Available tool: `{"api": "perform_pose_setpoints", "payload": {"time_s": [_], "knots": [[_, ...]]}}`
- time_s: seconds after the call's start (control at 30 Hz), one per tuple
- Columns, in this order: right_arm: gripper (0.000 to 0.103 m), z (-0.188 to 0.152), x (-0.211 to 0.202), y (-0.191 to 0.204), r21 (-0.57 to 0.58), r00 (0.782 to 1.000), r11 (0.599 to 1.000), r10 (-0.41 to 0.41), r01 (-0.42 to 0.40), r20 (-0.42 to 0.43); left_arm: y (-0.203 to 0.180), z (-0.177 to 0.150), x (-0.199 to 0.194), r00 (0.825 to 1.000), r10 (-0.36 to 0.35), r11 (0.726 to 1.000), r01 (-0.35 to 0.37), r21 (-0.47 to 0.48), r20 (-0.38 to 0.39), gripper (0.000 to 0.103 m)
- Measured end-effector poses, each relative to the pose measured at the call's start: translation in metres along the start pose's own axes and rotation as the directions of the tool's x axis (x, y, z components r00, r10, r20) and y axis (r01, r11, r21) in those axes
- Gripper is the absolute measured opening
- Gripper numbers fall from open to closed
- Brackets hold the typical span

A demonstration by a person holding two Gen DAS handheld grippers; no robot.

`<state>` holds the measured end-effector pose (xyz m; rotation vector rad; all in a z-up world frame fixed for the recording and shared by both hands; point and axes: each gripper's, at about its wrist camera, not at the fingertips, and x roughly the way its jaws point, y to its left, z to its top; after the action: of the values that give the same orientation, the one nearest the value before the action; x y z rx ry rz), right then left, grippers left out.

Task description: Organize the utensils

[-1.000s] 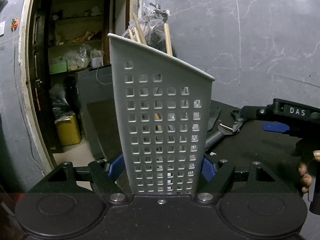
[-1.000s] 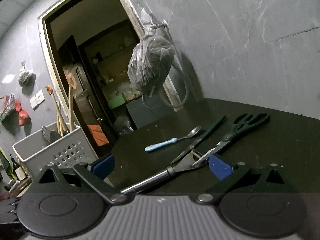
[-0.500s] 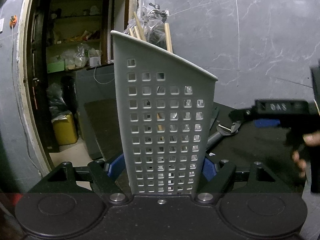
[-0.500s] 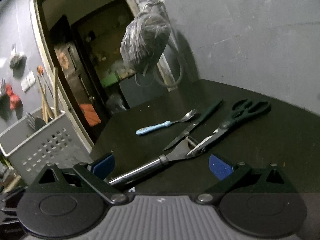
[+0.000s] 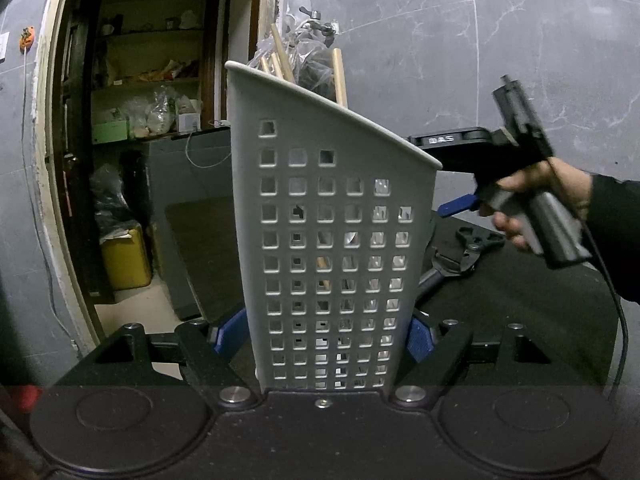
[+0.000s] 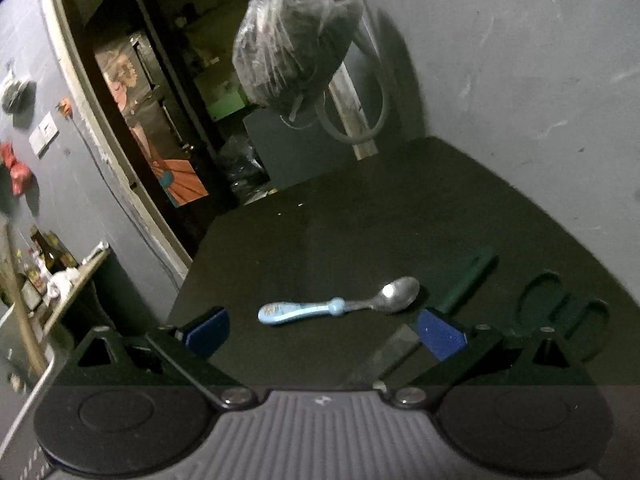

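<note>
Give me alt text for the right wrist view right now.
The right gripper hangs open and empty over a dark table, a blue-handled spoon lying just ahead between its fingers. A green-handled knife and dark scissors lie to the right, slightly blurred.

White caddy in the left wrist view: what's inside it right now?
Wooden sticks poke above the rim of the white caddy, and metal glints through its square holes. The perforated wall hides most of the contents, so they cannot be identified or counted.
</note>
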<state>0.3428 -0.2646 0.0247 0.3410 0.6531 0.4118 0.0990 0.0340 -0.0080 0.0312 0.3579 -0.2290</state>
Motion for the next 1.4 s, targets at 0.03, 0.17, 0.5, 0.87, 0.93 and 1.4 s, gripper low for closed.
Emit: {"api": "perform_pose_setpoints", "payload": {"time_s": [0.03, 0.17, 0.5, 0.87, 0.93, 1.4], "knots": [[0.103, 0.004, 0.007, -0.003, 0.019, 1.0, 1.0, -0.001, 0.001, -0.006, 0.0, 0.0, 0.001, 1.0, 0.001, 1.0, -0.001, -0.001, 0.0, 0.081], [0.103, 0.015, 0.034, -0.017, 0.077, 1.0, 0.997, -0.021, 0.022, -0.019, 0.0, -0.001, 0.0, 1.0, -0.002, 1.0, 0.002, -0.002, 0.0, 0.081], [0.088, 0.014, 0.071, -0.036, 0.115, 0.997, 0.991, -0.062, 0.068, -0.048, 0.002, -0.001, 0.003, 1.0, -0.002, 1.0, 0.002, -0.006, 0.001, 0.082], [0.067, 0.001, 0.069, -0.024, -0.03, 0.985, 0.985, -0.171, 0.17, -0.001, 0.001, -0.002, 0.003, 1.0, -0.003, 1.0, 0.003, -0.007, 0.0, 0.082], [0.058, -0.003, 0.07, -0.016, -0.102, 0.977, 0.972, -0.214, 0.213, 0.006, 0.001, -0.002, 0.003, 1.0, -0.002, 1.0, 0.002, -0.006, 0.001, 0.082], [0.01, -0.013, 0.05, -0.017, -0.131, 0.982, 0.974, -0.178, 0.186, 0.067, 0.001, -0.001, 0.003, 1.0, 0.003, 1.0, -0.003, -0.001, 0.004, 0.082]]}}
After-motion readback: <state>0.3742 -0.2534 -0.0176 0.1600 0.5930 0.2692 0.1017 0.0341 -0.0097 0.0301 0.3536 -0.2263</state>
